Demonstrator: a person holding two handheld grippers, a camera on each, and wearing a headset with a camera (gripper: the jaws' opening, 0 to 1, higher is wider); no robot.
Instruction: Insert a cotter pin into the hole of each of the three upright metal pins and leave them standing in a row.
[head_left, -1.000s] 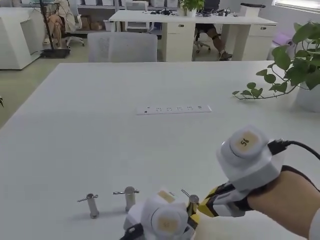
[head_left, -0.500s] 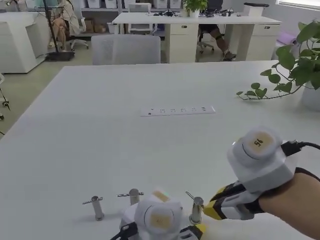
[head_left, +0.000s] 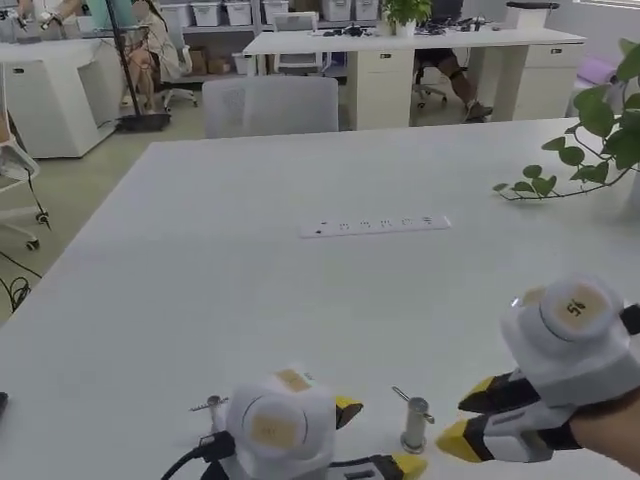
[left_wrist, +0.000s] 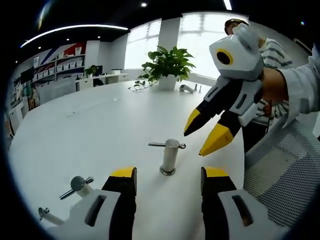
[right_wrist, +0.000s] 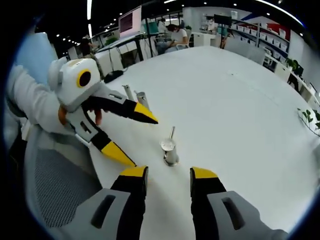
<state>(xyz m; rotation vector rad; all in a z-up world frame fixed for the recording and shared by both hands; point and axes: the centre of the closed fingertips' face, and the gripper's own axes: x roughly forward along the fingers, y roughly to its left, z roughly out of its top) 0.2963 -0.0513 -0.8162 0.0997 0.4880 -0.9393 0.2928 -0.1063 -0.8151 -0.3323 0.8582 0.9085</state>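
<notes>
Head view: left claw (head_left: 378, 438) and right claw (head_left: 458, 422) gape empty, flanking the metal pin (head_left: 415, 428); withdraw without nudging it.

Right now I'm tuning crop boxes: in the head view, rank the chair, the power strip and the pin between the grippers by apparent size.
1. chair, though farthest
2. power strip
3. pin, smallest though nearest

White table (head_left: 200, 260) bears metal pins (head_left: 415, 428), a power strip (head_left: 375, 226), a potted plant (left_wrist: 167, 70)
</notes>
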